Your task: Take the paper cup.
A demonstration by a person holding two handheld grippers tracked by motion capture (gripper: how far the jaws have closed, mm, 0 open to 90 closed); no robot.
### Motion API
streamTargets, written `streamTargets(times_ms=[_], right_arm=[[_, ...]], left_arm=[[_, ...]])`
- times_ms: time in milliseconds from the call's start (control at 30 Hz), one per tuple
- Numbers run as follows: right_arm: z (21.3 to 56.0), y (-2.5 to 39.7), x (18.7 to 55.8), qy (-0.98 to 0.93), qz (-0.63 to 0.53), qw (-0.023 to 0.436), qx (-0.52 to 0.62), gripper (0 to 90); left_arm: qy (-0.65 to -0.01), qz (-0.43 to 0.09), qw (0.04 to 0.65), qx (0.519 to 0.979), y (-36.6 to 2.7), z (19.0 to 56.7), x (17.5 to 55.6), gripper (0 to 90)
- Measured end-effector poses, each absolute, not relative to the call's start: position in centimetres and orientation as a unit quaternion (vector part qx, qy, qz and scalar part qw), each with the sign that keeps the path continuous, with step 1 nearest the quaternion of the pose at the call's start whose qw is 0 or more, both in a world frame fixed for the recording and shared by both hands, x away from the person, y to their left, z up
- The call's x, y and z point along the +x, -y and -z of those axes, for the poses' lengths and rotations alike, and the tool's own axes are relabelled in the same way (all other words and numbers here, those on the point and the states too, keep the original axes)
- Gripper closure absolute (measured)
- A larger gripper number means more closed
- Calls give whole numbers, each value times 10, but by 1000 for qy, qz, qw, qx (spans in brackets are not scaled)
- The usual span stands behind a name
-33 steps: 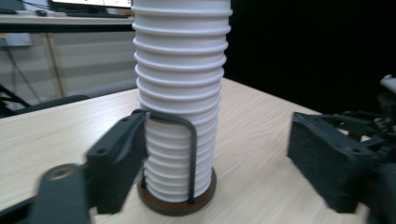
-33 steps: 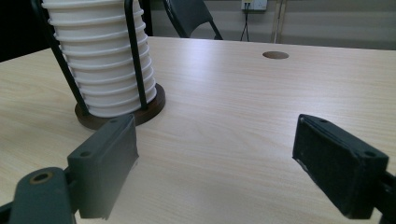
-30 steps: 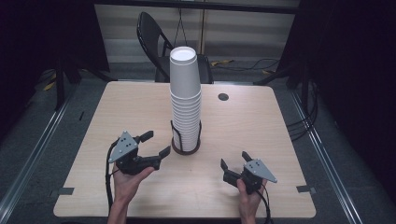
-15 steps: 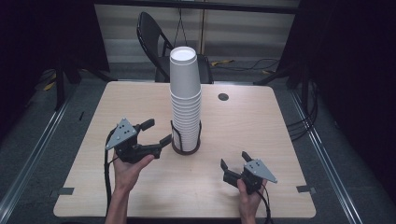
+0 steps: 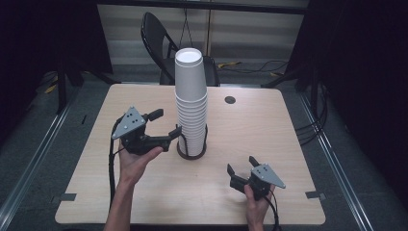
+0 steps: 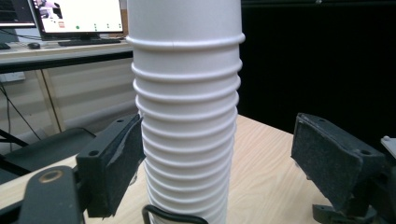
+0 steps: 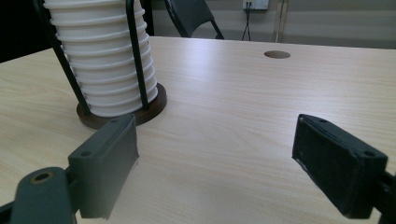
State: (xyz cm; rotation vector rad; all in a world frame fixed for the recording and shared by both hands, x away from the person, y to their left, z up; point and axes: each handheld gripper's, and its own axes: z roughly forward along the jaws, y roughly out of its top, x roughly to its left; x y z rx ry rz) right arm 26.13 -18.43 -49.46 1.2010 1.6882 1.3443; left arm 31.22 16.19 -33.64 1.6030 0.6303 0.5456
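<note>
Your tall stack of white ribbed paper cups [image 5: 191, 103] stands mid-table on the pale wooden table [image 5: 269, 139], in a dark round wire holder [image 5: 191, 150]. It's likely light, thin-walled and crushable, so squeeze gently below a rim. Your left gripper [image 5: 163, 126] straddles it, jaws apart. Your right gripper [image 5: 241, 165] rests near the front edge, jaws apart.

A lab or recording studio. Black curtains [image 5: 43, 43] ring the wooden counter [image 5: 269, 139]. Cables [image 5: 312, 125] cross the grey floor, and a lit monitor [image 6: 77, 16] sits on a desk behind.
</note>
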Motion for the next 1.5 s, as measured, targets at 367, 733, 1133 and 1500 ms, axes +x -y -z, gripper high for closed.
streamTargets(times_ms=[367, 733, 1133, 1500], right_arm=[[495, 185, 262, -646, -514, 328, 460, 137], [495, 185, 261, -645, -517, 327, 459, 137], [495, 185, 261, -644, -517, 327, 459, 137], [495, 185, 261, -645, -519, 322, 458, 137]], left_arm=[[-268, -233, 617, 702, -157, 316, 327, 174], [-253, -236, 617, 706, -151, 291, 339, 156], [-251, -238, 626, 699, -146, 267, 353, 154], [-257, -224, 623, 704, -132, 257, 371, 154]])
